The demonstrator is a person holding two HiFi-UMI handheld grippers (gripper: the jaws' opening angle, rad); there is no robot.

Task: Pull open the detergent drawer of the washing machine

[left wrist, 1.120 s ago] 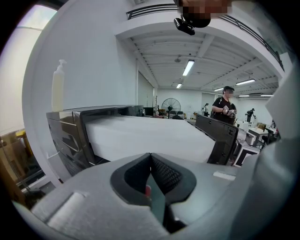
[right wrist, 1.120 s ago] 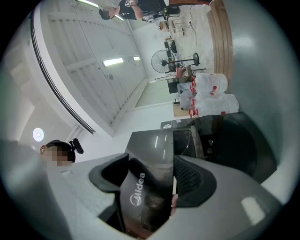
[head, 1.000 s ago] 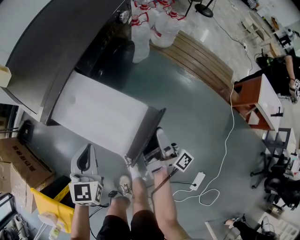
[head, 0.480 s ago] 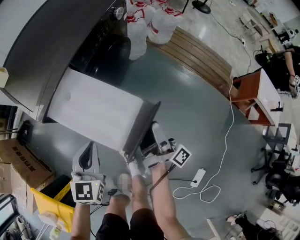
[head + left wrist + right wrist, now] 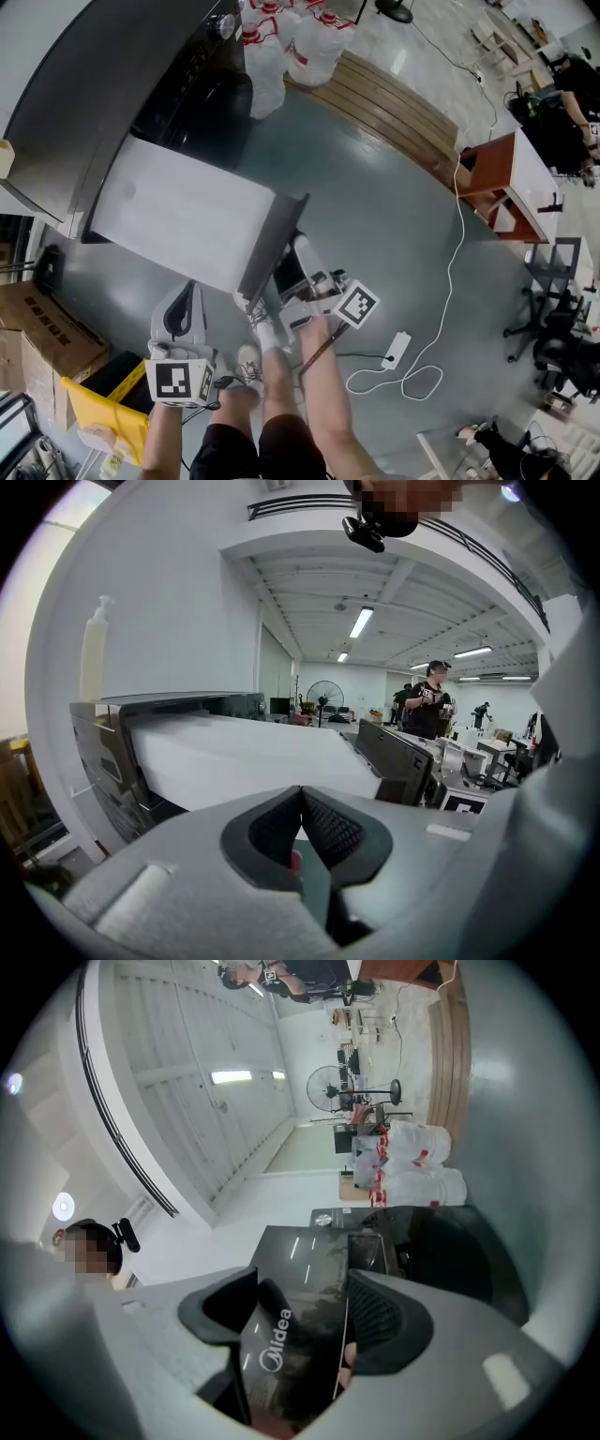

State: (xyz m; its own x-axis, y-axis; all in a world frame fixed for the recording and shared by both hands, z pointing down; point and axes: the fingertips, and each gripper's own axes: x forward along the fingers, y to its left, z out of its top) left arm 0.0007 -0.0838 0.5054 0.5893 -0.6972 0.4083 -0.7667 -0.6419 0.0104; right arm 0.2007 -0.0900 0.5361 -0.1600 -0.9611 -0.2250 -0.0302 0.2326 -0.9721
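The dark grey washing machine (image 5: 84, 84) fills the upper left of the head view. Its long white detergent drawer (image 5: 187, 220) stands pulled far out, ending in a dark front panel (image 5: 272, 248). My right gripper (image 5: 289, 274) is shut on that panel; the right gripper view shows the panel with a Midea logo (image 5: 291, 1335) clamped between the jaws of the right gripper (image 5: 309, 1321). My left gripper (image 5: 186, 298) hangs beside the drawer at the lower left. The left gripper (image 5: 302, 832) is shut on nothing. The drawer (image 5: 234, 757) lies beyond it.
White bags (image 5: 281, 47) stand by the machine's round door (image 5: 211, 108). A wooden platform (image 5: 394, 108) and a red-brown desk (image 5: 502, 187) lie to the right. A power strip (image 5: 398, 352) with a white cable is on the floor. Cardboard boxes (image 5: 37, 328) sit at the left.
The drawer, its panel and my right gripper have shifted slightly up and left in the view, the grip unchanged. My left gripper stays shut and has barely moved.
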